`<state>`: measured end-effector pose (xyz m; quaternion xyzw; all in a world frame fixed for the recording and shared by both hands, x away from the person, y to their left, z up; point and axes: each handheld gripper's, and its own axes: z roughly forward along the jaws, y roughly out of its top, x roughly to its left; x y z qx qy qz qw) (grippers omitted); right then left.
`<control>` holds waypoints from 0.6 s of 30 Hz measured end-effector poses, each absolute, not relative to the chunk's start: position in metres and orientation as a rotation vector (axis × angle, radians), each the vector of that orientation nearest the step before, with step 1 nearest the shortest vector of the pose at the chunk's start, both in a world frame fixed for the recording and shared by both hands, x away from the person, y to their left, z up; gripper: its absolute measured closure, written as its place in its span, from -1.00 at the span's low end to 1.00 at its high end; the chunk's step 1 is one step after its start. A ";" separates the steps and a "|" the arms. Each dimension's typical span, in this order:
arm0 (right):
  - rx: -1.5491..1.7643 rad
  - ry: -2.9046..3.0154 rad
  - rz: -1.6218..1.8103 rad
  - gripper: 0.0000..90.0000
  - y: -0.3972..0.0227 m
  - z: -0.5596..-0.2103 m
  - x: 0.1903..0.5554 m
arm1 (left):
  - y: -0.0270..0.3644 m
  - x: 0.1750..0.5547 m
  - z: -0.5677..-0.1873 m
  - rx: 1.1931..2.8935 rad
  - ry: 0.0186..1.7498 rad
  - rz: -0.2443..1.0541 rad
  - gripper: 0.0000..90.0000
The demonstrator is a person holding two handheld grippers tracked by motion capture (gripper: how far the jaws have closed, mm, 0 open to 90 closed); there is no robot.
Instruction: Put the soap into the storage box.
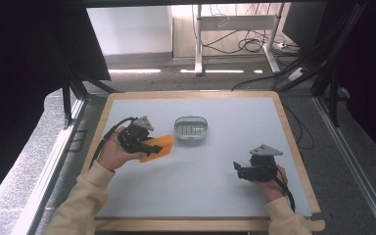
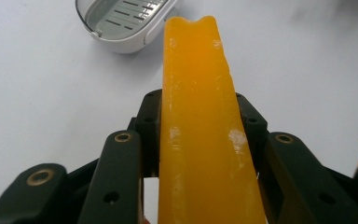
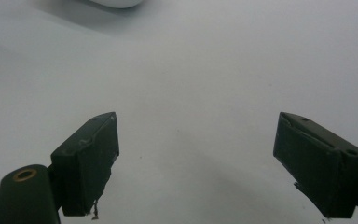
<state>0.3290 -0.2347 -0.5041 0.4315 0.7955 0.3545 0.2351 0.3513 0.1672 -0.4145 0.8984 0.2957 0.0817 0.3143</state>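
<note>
The orange soap bar (image 1: 159, 146) is a translucent, amber-orange slab with rounded edges and a few pale scuffs on its narrow face. It stands on edge, clamped by its two broad sides, and lies roughly level, tilted slightly, above the left half of the table (image 1: 196, 196), nearer the left edge than the middle. Its free end, notched by a shallow dip, points toward the soap dish (image 1: 191, 128).

The soap dish is a white oval tray with a slotted grey insert. It sits flat and empty near the middle of the table, toward the far edge, just beside the bar's free end but apart from it.
</note>
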 end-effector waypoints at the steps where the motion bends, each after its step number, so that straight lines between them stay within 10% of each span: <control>1: 1.181 2.184 0.972 -0.68 -0.235 -0.504 0.329 | 0.167 0.353 -0.414 2.366 0.779 0.216 0.38; 18: 1.182 2.181 0.974 -0.68 -0.234 -0.504 0.329 | 0.166 0.375 -0.402 2.350 0.757 0.205 0.38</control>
